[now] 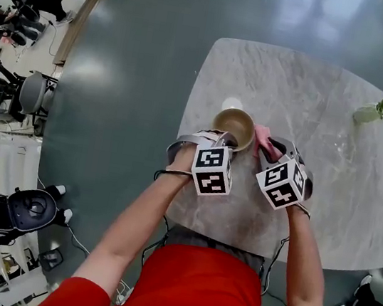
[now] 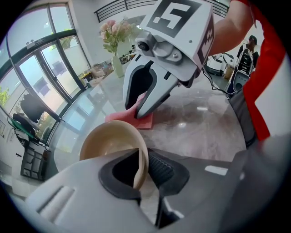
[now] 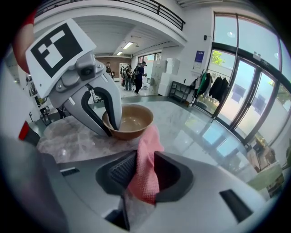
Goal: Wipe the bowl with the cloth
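**Bowl pinned by its rim, cloth slack in the other jaws**

The left hand-held gripper (image 2: 144, 173) is closed on the near rim of the tan bowl (image 1: 235, 125), one jaw inside and one outside. This is probably to stop it sliding on the marble counter (image 1: 327, 112). The right hand-held gripper (image 3: 143, 173) sits just beside it with its jaws apart. The pink cloth (image 3: 146, 150) hangs loosely between them, unpinched. The bowl lies just ahead of those jaws, to their left. The cloth is outside the bowl, so wiping appears not yet begun — it would need a firm pinch first.
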Available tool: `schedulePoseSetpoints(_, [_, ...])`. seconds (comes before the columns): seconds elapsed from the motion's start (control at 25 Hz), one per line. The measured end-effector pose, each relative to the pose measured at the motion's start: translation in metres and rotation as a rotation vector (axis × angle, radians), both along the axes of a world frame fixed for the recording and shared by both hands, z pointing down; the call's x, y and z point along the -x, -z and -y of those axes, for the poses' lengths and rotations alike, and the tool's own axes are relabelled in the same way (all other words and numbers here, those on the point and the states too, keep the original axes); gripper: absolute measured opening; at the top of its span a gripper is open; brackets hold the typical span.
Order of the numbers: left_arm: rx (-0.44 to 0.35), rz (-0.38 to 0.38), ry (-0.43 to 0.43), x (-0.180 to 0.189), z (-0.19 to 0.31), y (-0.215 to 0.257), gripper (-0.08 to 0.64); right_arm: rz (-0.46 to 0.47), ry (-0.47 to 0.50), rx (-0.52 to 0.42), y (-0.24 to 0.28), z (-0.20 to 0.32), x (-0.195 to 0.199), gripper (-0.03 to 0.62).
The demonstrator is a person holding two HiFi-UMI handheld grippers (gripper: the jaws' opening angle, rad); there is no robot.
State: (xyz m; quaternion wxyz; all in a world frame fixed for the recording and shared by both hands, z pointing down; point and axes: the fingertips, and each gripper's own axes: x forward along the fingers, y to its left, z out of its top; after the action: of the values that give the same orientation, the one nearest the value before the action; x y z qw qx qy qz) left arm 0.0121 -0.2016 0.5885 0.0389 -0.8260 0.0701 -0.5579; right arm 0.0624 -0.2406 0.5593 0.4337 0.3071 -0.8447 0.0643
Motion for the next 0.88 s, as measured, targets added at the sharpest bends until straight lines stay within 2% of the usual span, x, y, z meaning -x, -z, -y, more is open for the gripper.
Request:
schedulePoseSetpoints(0.2, [0.015, -0.033, 0.003, -0.002, -0.004, 0.005, 0.066, 0.038, -0.014, 0.021, 0.002, -0.003, 0.0, 0.152])
schedulePoseSetpoints(0.52, [-0.008, -0.139, 0.06, -0.002, -0.002, 0.028, 0.121, 0.15, -0.08, 0.025, 0.021, -0.009, -0.006, 0.173])
schedulePoseSetpoints(0.68, [-0.035, -0.232, 0.122, -0.001, 0.001, 0.05, 0.123, 0.212, -0.123, -0.009, 0.044, -0.01, -0.015, 0.173])
schedulePoseSetpoints(0.88, [-0.076, -0.422, 0.231, -0.001, 0.003, 0.093, 0.123, 0.296, -0.174, -0.072, 0.081, -0.017, -0.023, 0.173])
